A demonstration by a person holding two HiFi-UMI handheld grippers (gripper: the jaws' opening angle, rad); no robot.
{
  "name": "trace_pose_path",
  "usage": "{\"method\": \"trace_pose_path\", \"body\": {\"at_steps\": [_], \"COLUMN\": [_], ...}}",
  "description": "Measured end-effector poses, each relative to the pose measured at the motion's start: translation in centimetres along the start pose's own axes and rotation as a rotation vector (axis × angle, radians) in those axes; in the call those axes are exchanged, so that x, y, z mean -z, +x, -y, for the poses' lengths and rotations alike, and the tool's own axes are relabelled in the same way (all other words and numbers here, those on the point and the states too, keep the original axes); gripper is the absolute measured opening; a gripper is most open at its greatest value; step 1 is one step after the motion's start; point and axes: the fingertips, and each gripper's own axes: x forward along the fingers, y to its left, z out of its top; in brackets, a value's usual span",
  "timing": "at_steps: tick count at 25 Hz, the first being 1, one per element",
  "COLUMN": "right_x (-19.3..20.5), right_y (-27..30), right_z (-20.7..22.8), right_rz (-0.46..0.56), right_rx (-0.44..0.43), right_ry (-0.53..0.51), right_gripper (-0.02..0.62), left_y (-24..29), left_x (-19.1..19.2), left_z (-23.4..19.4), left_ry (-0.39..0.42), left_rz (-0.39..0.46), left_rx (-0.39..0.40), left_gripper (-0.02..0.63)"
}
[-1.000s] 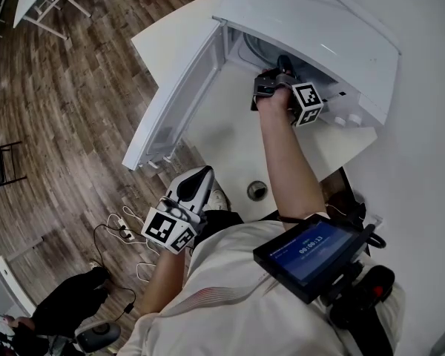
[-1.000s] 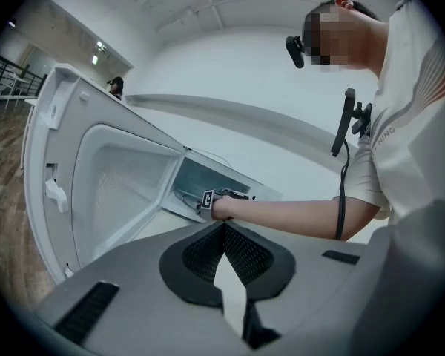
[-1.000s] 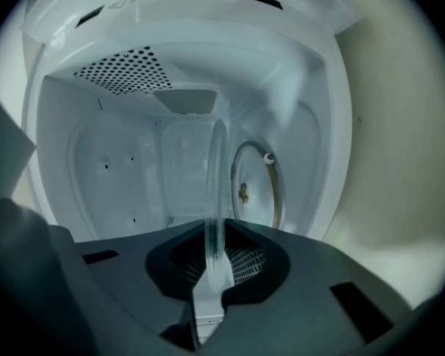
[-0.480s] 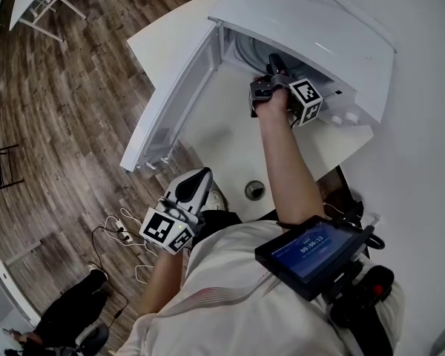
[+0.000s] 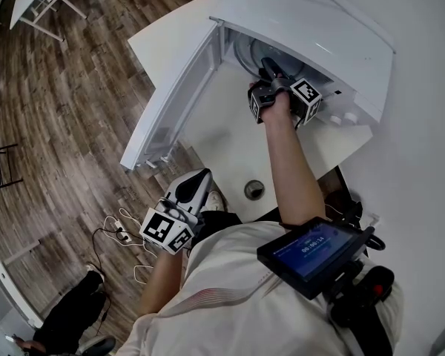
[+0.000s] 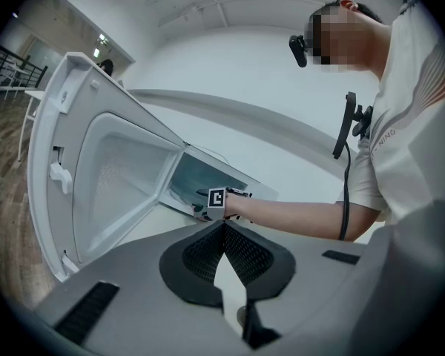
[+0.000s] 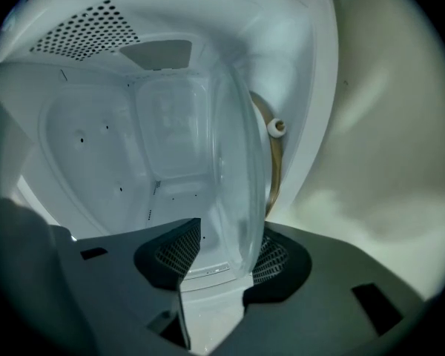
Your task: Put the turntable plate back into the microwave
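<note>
The white microwave stands on the table with its door swung wide open. My right gripper reaches into the cavity. In the right gripper view the clear glass turntable plate stands edge-on between the jaws of my right gripper. These jaws are opening: the plate's rim lies by the right pad, with a gap to the left pad. My left gripper hangs low beside my body, away from the microwave. In its own view my left gripper is shut on nothing.
A brownish roller ring with a small white wheel lies under the plate inside the cavity. A small round object sits on the white table. Cables trail over the wooden floor. A tablet hangs at my chest.
My right hand has pushed a little farther into the microwave cavity and turned slightly. The left gripper has stayed where it was.
</note>
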Motion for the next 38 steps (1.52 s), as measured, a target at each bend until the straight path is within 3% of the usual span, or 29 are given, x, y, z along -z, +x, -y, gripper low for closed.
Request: {"method": "trace_pose_path", "body": {"at_steps": [9,20,24,27,29,31,38], "right_x": [0.9,3.2,5.0,6.3,6.8,6.9,7.2], "right_y": [-0.3,-2.2,-5.1,-8.9,-11.8,-14.9,-25.6], "right_z": [2.1,3.8,5.0,4.0,2.7,1.1,-3.7], "right_rz": [-0.079,-0.167,-0.247,-0.298,-0.317,-0.304,-0.171], "right_rx": [0.029,0.060,0.087,0.012,-0.043,-0.086,-0.194], "right_ry": [0.039,-0.021,-0.118,-0.180,-0.270,-0.382,-0.659], "right_gripper": [0.166,0.166,0.166,0.164,0.078,0.005,0.005], "left_y": [0.1,0.0,0.0,-0.3,-0.7,-1.2,-4.4], "left_x": [0.3,0.4,0.0,-0.4,-0.8,-1.3,-2.0], "left_z": [0.3,0.6,1.0,1.6,2.1,2.8,5.5], "left_ry": [-0.012,-0.017,-0.011,0.005,0.021,0.041,0.112], "left_rz": [-0.002,0.000,0.012,0.019,0.028,0.041,0.064], "left_rx": [0.008,0.015,0.024,0.046,0.069,0.097,0.213], "left_gripper": [0.011,0.011,0.011,0.011,0.011,0.011,0.011]}}
